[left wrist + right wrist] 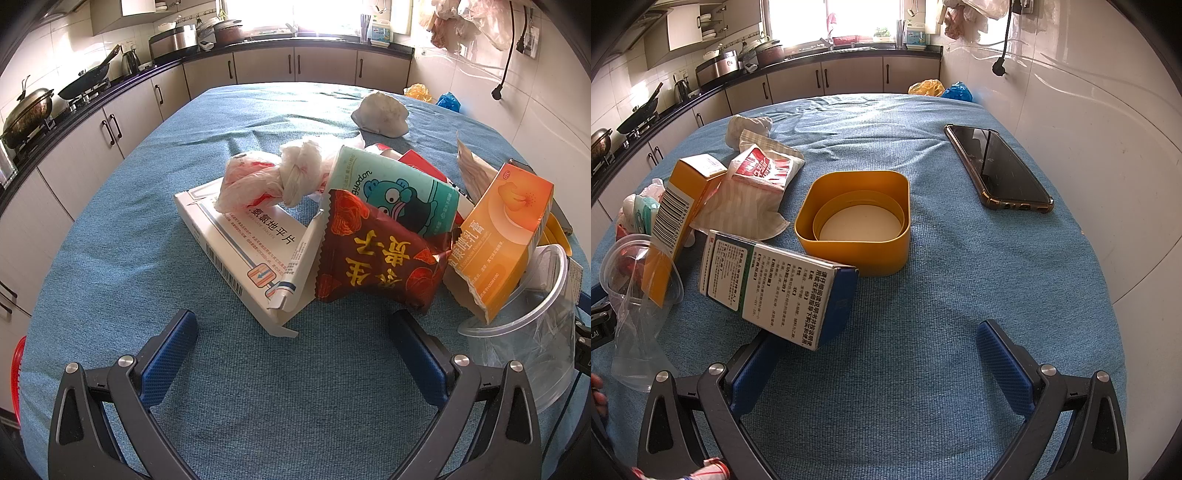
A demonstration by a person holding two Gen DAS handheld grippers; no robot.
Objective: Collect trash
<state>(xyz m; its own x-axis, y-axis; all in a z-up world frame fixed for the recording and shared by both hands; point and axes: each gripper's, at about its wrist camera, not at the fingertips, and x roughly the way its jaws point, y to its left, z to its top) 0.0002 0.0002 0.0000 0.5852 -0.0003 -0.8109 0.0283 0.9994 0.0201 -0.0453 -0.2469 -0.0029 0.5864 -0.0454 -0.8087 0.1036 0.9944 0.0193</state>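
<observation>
1. Pretty much nothing had been collected. The yellow bin (853, 229) sat on the blue cloth (923, 332) with only its pale bottom showing, no trash inside as far as the right view showed.

2. All the trash was bunched on the cloth in one pile to the left of the bin. In the left view: a white pill box (240, 243), a knotted plastic bag (273, 177) lying on top of it, a teal cup (395, 192) on its side, a dark red snack wrapper (380, 258) leaning against the cup, an orange box (502, 236) torn at one end, and a clear plastic cup (524, 332) beside it. A crumpled white wad (380, 112) sat apart, farther back.

3. The right view added a green-and-white box (775, 288) tipped up just beside the bin, plus a striped paper packet (753, 192).

4. The left gripper (291, 332) had its blue pads spread wide with nothing between them, hovering just short of the pill box corner and the wrapper.

5. The right gripper (882, 343) was spread wide too. The green-and-white box looked close to its left pad, but touching or not couldn't be told; nothing was pinched.

6. A phone (1001, 170) lay off to the right near the wall, presumably not trash.

7. So basically the whole job was left: every piece needed a trip to the bin.
</observation>
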